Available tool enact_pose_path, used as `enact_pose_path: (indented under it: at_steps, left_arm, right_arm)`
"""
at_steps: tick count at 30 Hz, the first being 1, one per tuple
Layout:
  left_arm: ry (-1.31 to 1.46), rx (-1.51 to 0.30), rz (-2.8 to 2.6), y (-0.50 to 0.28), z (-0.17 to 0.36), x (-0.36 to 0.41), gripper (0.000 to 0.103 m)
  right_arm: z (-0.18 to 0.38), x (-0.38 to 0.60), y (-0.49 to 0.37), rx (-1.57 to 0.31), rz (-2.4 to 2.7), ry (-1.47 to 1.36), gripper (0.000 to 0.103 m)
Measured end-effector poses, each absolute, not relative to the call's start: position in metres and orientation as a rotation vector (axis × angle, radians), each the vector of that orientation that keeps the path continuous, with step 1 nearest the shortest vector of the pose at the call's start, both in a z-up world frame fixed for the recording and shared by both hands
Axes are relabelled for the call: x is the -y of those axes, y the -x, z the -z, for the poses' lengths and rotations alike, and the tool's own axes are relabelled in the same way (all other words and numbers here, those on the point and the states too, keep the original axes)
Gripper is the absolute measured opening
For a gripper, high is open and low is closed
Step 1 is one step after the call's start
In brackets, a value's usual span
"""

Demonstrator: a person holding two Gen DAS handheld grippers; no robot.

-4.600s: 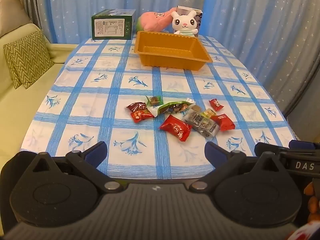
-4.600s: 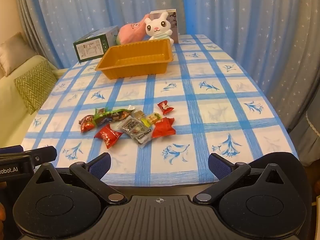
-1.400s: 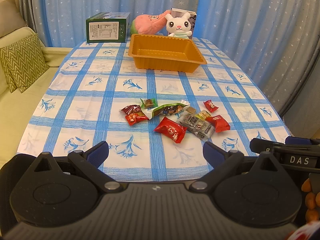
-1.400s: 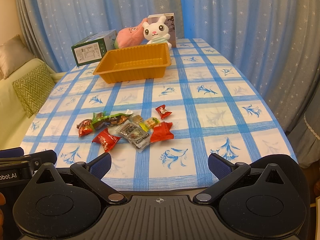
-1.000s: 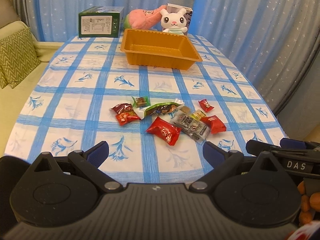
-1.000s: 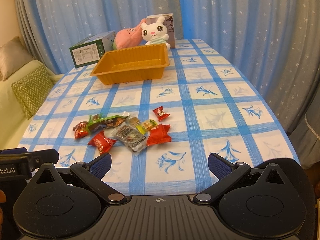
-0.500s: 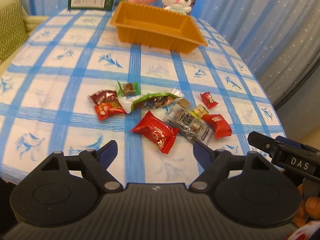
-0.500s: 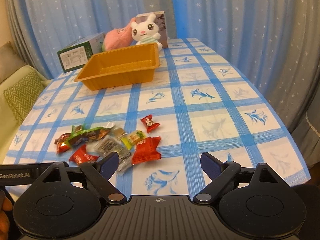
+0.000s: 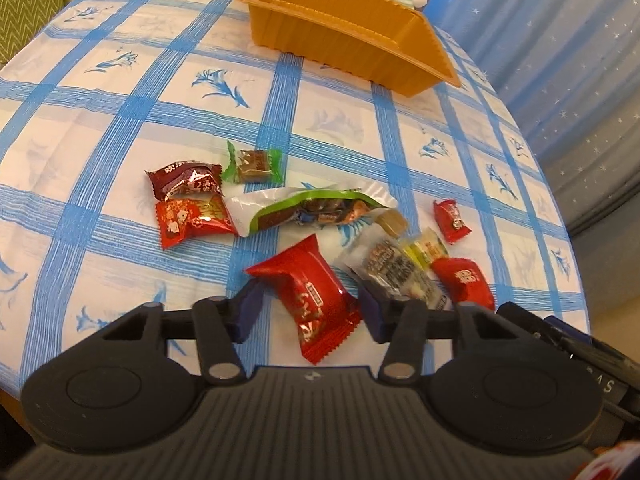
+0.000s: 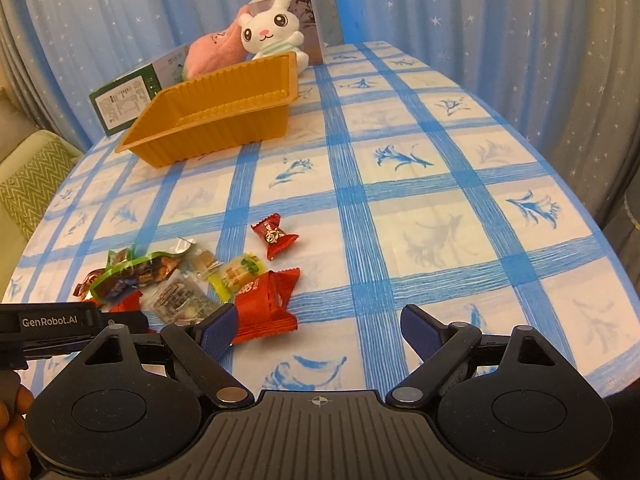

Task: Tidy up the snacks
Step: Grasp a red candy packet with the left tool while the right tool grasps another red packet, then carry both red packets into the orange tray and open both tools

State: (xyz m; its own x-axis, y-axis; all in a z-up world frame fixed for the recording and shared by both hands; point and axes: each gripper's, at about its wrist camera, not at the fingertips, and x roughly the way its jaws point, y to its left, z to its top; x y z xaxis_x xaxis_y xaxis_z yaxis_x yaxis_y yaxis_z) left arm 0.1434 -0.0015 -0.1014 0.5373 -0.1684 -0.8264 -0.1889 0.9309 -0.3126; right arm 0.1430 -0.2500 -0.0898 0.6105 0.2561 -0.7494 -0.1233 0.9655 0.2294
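Here the orange tray (image 9: 352,36) holds nothing, and both claws, left claw (image 9: 310,312) and right claw (image 10: 320,330), gape apart.

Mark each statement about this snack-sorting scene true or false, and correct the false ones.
1. The orange tray has no snacks in it. True, as far as its visible inside shows.
2. The left gripper is open around a red snack packet. True.
3. The right gripper is shut on a candy. False: it is open and holds nothing.
4. The white bunny plush sits inside the tray. False: it sits behind the tray, on the table.
5. The long green-edged packet lies among the loose snacks on the tablecloth. True.
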Motion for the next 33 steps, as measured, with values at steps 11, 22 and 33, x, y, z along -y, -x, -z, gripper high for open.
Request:
enact_pose_path:
  at_steps: [11, 22, 33]
  left_arm:
    - [0.226, -0.993, -0.002, -0.135, 0.101, 0.006, 0.028]
    - [0.199, -0.968, 0.032, -0.125, 0.093, 0.008, 0.026]
    - [0.196, -0.922, 0.065, -0.117, 0.073, 0.013, 0.026]
  right_arm:
    - [0.094, 0.228, -0.159, -0.871, -0.321, -0.125, 0.069]
    - [0.11, 0.218, -0.164, -0.923, -0.319, -0.038, 0.041]
    - [0.088, 0.226, -0.153, -0.851, -0.283, -0.061, 0.033]
